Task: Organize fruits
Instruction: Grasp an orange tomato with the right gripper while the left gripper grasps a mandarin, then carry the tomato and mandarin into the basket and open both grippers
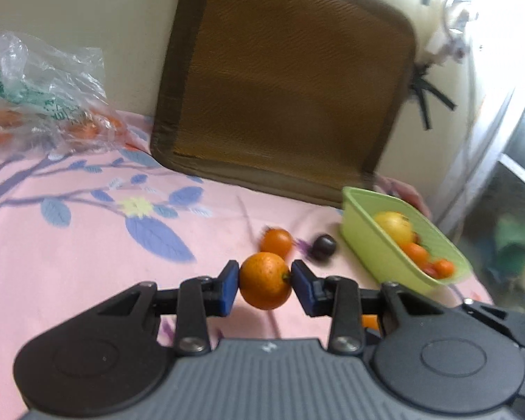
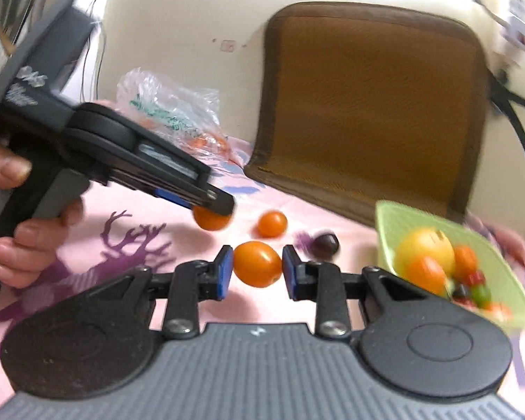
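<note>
My left gripper is shut on a round orange fruit, held just above the pink flowered cloth. The right wrist view shows that gripper from the side with the same fruit under its tip. My right gripper is shut on an oval orange fruit, blue pads against both ends. A loose orange fruit and a dark plum-like fruit lie on the cloth beyond. The green basket at the right holds a yellow fruit and several small ones.
A clear plastic bag with orange fruits lies at the far left by the wall. A brown cushion leans against the wall behind. A person's hand grips the left gripper's handle.
</note>
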{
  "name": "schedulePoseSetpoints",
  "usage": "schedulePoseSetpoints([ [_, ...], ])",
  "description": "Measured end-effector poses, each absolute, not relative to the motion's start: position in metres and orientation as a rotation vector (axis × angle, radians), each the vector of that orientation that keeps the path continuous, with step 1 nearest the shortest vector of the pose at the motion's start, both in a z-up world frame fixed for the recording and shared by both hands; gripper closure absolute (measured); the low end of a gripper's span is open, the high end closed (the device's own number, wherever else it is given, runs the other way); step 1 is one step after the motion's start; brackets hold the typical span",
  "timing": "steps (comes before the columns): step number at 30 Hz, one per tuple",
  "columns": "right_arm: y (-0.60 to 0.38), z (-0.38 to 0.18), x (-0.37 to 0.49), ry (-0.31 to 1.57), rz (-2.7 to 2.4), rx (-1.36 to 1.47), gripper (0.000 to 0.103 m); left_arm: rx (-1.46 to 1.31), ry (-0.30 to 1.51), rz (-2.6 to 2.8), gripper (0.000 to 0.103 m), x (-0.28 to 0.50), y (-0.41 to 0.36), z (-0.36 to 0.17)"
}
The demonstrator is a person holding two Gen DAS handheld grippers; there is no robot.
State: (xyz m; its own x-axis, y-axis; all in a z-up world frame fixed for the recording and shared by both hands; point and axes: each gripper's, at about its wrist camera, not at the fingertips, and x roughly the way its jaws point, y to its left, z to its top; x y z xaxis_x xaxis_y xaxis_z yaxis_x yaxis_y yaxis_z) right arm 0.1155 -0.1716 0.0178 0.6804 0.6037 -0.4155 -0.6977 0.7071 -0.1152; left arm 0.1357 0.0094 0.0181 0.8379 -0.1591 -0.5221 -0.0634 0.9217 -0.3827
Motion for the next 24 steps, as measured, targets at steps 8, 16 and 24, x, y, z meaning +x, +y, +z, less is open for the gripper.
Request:
schedulePoseSetpoints([
  [8,-0.205,0.005,0.095,0.445,0.695,-0.207,0.069,-0.326,0.608,-0.129,0.069,0.102,-0.031,0.016],
  [16,-0.206,-0.004,0.110,0.546,0.742,-0.157,0.058,-0.242,0.637,-0.098,0.069,0.103,-0.050,0.008],
  [24,-0.238,0.012,0.112,0.431,0.695,-0.032,0.069,-0.211,0.569,-0.155,0.070,0.125,-0.068,0.043],
])
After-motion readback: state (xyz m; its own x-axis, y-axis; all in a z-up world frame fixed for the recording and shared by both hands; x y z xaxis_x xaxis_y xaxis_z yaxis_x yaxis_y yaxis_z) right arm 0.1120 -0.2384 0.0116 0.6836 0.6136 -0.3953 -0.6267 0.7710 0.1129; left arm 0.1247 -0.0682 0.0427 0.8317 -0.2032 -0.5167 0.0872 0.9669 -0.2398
